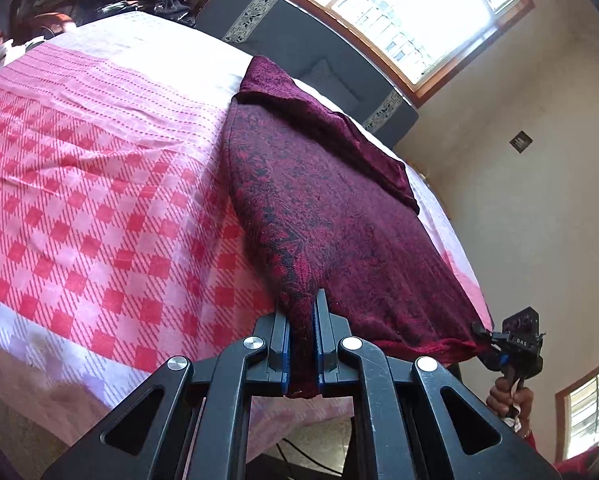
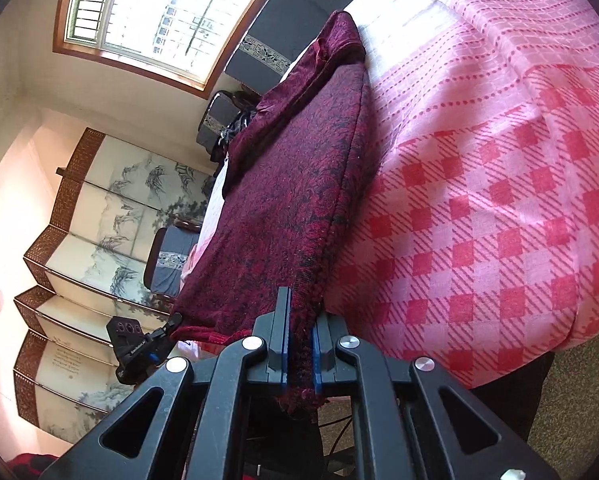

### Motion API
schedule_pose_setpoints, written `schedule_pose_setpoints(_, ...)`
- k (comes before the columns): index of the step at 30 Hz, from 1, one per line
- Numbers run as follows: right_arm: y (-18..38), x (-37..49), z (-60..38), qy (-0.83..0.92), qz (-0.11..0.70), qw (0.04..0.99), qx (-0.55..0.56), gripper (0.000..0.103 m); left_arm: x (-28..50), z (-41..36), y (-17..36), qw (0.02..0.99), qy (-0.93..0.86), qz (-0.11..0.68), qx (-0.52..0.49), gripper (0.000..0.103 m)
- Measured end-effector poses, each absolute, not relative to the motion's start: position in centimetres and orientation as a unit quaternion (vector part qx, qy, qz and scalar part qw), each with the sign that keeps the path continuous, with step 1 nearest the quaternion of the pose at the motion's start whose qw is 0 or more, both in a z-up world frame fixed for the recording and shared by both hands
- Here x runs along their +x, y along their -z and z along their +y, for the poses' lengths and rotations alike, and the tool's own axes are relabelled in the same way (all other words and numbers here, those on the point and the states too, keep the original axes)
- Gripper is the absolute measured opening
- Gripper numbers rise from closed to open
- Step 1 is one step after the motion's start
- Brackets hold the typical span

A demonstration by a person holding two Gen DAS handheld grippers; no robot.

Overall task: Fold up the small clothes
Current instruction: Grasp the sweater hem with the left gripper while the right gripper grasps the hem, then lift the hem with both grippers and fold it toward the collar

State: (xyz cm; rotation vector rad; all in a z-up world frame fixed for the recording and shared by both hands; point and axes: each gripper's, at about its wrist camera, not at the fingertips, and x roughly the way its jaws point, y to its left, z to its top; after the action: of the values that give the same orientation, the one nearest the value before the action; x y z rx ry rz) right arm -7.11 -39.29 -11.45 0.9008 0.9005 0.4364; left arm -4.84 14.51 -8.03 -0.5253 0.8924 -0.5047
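Note:
A dark maroon patterned knit garment (image 1: 323, 208) lies spread on the bed, its near hem lifted off the bed's front edge. My left gripper (image 1: 302, 320) is shut on one near corner of it. My right gripper (image 2: 299, 320) is shut on the other near corner of the garment (image 2: 295, 184). The right gripper also shows in the left wrist view (image 1: 484, 334), pinching the hem's far end. The left gripper shows in the right wrist view (image 2: 173, 325), likewise on the hem. The far end of the garment is bunched near the sofa.
The bed carries a pink and red checked cover (image 1: 91, 200). A dark sofa (image 1: 299, 36) stands behind it under a bright window (image 1: 411, 12). A painted folding screen (image 2: 99, 240) and dark chairs (image 2: 171, 264) stand to one side. Cables lie on the floor below.

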Motion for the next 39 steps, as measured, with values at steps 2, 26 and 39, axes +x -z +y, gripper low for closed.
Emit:
schedule_pose_setpoints(2, 11.2, -7.5, -39.5, -0.205, 0.413, 0.78, 0.422, 0.009, -5.8, 14.8, 8.0, 0.841, 0.24, 0.414, -0.251, 0.009)
schedule_pose_setpoints(26, 2.3, -15.1, -42.0, -0.206, 0.363, 0.786, 0.456, 0.009, -11.8, 13.8, -3.7, 0.847, 0.354, 0.34, -0.204, 0.009)
schedule_pose_setpoints(39, 3.5, 9.9, -47.0, -0.172, 0.395, 0.78, 0.455, 0.009, 15.4, 9.0, -0.9, 0.871, 0.242, 0.38, -0.196, 0.009)
